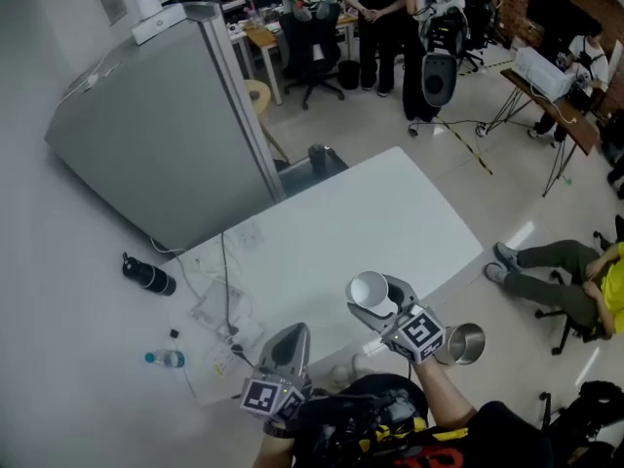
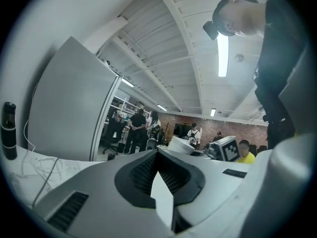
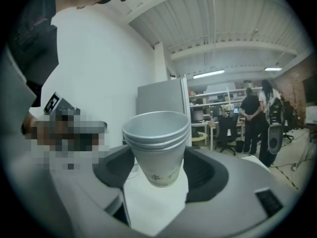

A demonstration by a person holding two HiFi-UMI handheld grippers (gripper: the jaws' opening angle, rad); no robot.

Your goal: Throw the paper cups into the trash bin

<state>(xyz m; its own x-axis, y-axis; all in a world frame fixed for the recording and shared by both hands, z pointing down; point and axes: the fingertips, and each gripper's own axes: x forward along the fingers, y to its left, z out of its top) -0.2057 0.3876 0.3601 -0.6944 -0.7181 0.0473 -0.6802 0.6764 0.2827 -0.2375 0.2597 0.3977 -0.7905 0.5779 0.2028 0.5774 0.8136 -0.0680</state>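
Note:
A stack of white paper cups (image 1: pixel 370 292) is held above the near part of the white table (image 1: pixel 390 217), mouth up, with my right gripper (image 1: pixel 382 305) shut on its lower part. In the right gripper view the cups (image 3: pixel 157 145) stand upright between the two jaws of the right gripper (image 3: pixel 158 180). My left gripper (image 1: pixel 291 337) hovers low at the table's near edge, shut and holding nothing; the left gripper view shows that gripper's (image 2: pixel 159 176) jaws closed together. A round metal trash bin (image 1: pixel 467 343) stands on the floor just right of my right hand.
A tall grey partition (image 1: pixel 161 125) stands behind the table's left end. Cables and papers (image 1: pixel 222 305) lie on the table's left part, with a black bottle (image 1: pixel 148 274) and a small water bottle (image 1: pixel 166 359) beyond. A seated person (image 1: pixel 565 273) is at right; people stand at the back.

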